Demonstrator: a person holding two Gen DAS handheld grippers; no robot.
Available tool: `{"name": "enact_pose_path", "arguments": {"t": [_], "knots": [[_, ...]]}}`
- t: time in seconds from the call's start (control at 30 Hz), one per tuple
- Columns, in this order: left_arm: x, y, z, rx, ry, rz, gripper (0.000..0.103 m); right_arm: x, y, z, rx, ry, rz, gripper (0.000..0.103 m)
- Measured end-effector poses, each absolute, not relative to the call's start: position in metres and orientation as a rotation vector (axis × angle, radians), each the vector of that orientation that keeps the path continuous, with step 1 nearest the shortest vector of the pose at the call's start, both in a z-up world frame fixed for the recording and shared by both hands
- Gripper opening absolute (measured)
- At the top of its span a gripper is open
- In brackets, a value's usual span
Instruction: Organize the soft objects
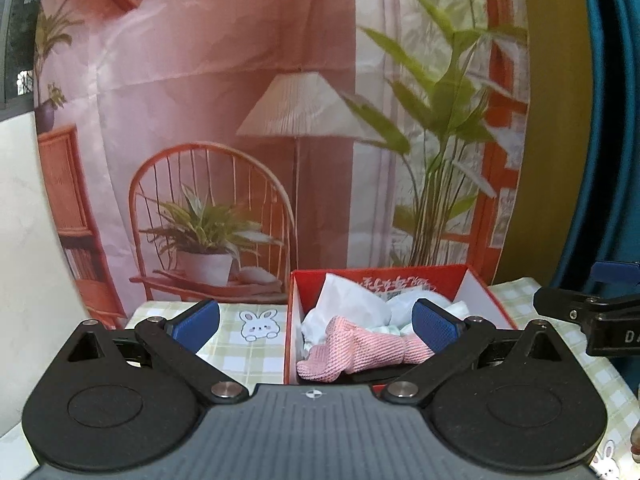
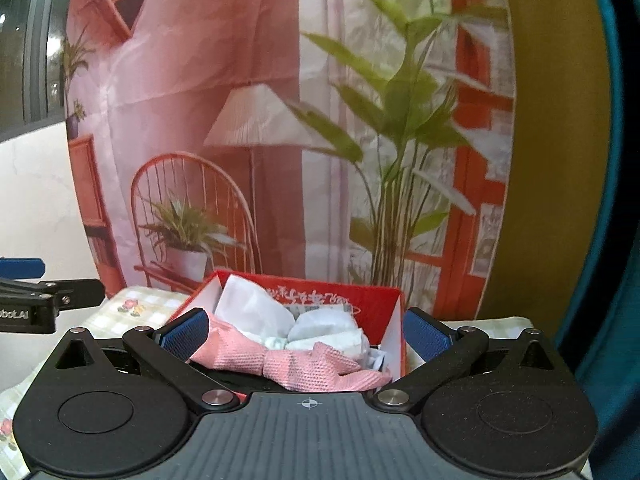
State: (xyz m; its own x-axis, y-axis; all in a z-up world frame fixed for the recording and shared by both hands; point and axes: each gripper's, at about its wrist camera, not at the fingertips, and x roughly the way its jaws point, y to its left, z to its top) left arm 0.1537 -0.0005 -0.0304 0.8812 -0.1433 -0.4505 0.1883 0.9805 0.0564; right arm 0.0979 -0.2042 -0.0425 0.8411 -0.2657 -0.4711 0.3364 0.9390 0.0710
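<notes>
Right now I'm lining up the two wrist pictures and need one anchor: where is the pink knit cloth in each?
Left wrist view: the pink knit cloth lies low and right of centre, draped at the near edge of the red box.
Right wrist view: the pink knit cloth sits low at centre, across the box's near edge.
Shared landmark: the red box.

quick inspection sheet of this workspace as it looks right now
surface: green checked tablecloth with rabbit and flower prints
job's things: pink knitted cloth lying in the red box, on top of white soft items
clutter: nothing seen
grippers: left gripper open, right gripper open, neither pressing the cloth
cables: nothing seen
surroundings: printed backdrop of a chair, lamp and plants; blue curtain at the right
</notes>
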Motion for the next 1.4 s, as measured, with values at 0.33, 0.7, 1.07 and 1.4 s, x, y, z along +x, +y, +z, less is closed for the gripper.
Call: {"name": "enact_pose_path", "arguments": {"t": [0.33, 0.7, 1.07, 1.4], "knots": [[0.095, -0.006, -0.002, 0.138, 0.372, -0.122, 0.103, 0.051, -0.189, -0.01, 0.16, 0.408, -0.383, 0.103], [0.067, -0.005, 0.014, 0.13, 0.349, -0.123, 0.103, 0.019, -0.17, 0.005, 0.157, 0.377, -0.381, 0.103], [0.06, -0.004, 0.016, 0.112, 0.351, -0.129, 0.103, 0.008, -0.174, 0.008, 0.171, 0.368, -0.405, 0.103], [0.062, -0.002, 0.015, 0.115, 0.366, -0.139, 0.103, 0.008, -0.174, 0.007, 0.172, 0.374, -0.416, 0.103]]}}
